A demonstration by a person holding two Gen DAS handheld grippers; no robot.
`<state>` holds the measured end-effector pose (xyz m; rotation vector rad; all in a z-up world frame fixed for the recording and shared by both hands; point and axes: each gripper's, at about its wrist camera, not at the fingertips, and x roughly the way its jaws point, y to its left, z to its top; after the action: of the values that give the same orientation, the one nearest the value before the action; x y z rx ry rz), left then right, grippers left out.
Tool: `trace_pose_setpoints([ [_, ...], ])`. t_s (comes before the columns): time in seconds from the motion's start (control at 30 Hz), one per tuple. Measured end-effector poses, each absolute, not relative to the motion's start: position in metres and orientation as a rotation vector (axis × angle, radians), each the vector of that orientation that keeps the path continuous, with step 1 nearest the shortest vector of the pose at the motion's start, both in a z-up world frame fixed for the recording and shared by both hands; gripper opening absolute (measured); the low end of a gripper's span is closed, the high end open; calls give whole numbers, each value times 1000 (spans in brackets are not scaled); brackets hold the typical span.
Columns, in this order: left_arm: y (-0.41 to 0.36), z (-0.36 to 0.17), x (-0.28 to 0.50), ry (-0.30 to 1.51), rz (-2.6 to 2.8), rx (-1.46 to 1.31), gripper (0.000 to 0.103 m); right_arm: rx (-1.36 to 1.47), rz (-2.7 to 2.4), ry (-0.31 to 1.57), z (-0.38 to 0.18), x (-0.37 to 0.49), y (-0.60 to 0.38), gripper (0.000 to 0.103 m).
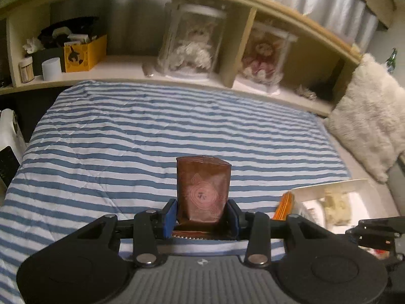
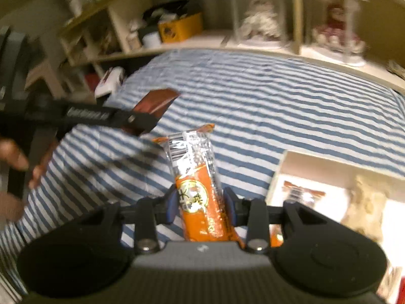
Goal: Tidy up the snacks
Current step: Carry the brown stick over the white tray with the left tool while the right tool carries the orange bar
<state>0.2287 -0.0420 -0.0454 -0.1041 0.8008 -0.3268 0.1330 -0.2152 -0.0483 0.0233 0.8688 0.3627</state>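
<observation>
Two snacks are held above a bed covered by a blue and white striped blanket (image 1: 177, 116). The left gripper (image 1: 201, 212) is clamped on a brown snack packet (image 1: 203, 190), which stands upright between the blue pads. The right gripper (image 2: 200, 207) is clamped on an orange snack bar (image 2: 200, 192) in a partly clear wrapper, its far end pointing away from the camera. In the right wrist view the left gripper is seen to the left, with the brown packet raised over the blanket and part of a hand (image 2: 15, 162) behind it.

A white box (image 2: 303, 167) lies on the bed to the right, just beside the right gripper. Another orange-wrapped snack and some pale items are seen inside it, though blur hides detail. The box is judged to be where the snacks belong. For a tidy result, each snack would be carried over the box wall, lowered flat beside the pieces already there, and only then released.

A fluffy cream pillow (image 1: 369, 116) rests at the bed's right edge. Behind the bed a wooden shelf (image 1: 243, 50) holds two dolls in clear cases, a yellow box (image 1: 83, 53) and small jars. Nothing is seen between the grippers and the box; the near wall of the box and the closeness of the two grippers are the likely hindrances.
</observation>
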Motion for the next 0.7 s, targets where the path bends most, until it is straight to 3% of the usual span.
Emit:
trace_pose_setpoints([
  [0.7, -138, -6, 164, 738, -487, -89, 43, 262, 162, 674, -21, 75, -326, 44],
])
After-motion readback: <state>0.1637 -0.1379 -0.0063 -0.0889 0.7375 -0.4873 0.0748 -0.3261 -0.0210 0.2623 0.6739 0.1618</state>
